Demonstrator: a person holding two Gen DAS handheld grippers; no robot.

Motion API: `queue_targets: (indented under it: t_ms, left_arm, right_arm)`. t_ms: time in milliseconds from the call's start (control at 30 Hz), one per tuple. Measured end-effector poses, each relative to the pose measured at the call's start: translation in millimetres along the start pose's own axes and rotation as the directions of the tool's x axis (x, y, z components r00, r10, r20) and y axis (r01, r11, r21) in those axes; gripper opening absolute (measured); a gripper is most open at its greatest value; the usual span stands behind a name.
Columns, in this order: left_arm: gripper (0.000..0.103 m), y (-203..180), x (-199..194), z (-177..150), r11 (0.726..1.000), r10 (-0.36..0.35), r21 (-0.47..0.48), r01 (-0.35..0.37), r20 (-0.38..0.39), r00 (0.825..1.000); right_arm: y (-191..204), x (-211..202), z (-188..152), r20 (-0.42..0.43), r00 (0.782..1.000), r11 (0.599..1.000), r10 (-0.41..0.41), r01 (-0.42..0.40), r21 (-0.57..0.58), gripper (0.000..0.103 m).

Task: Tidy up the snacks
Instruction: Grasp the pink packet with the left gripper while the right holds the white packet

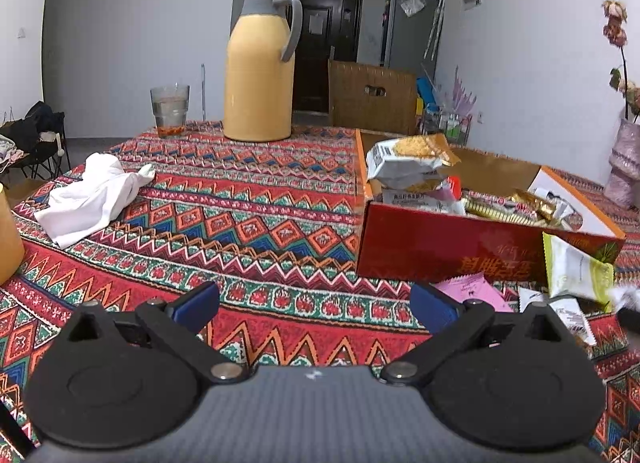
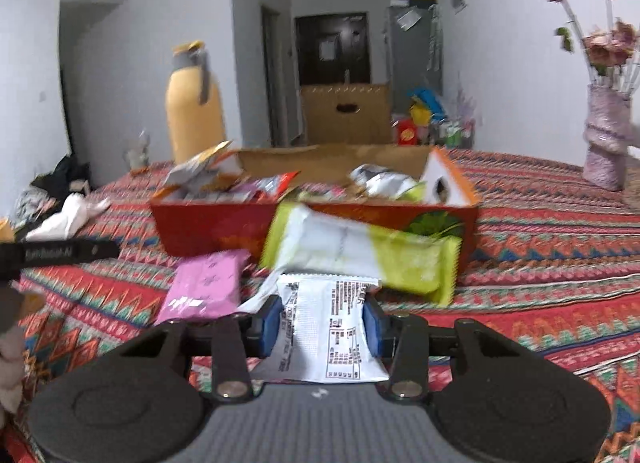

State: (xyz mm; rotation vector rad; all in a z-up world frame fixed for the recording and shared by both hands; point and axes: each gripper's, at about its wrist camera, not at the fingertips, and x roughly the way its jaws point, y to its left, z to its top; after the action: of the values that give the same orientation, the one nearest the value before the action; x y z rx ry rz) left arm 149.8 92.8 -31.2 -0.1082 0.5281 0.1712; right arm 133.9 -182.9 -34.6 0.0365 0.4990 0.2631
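A white foil snack packet with black printed text (image 2: 328, 327) is pinched between the blue-padded fingers (image 2: 272, 325) of the right gripper (image 2: 325, 327), held just in front of the open red cardboard snack box (image 2: 208, 225). A white-and-lime-green wrapper (image 2: 360, 259) is propped against the box front, and a flat pink sachet (image 2: 208, 287) is seen beside it on the bench with the red zigzag-patterned cloth (image 2: 540, 263). The left gripper (image 1: 314, 305) is kept low over the cloth with fingers spread wide, nothing held. Further back, a tall yellow thermos jug (image 1: 258, 71) is parked.
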Motion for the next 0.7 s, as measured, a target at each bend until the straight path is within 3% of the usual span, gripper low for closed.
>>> queue_targets:
  t_ms: [333, 700]
  left_arm:
    - [0.103, -19.0, -2.1, 9.4, 0.999, 0.036, 0.015, -0.036, -0.045, 0.998]
    - [0.103, -78.2, 11.2, 21.3, 0.995, 0.051, 0.087, -0.042, -0.104, 0.993]
  right_arm:
    - [-61.8, 8.9, 22.1, 0.081, 0.991, 0.993, -0.107, 0.102, 0.066, 0.041]
    - [-81.4, 33.9, 15.3, 0.073, 0.995, 0.99, -0.071, 0.061, 0.129, 0.042]
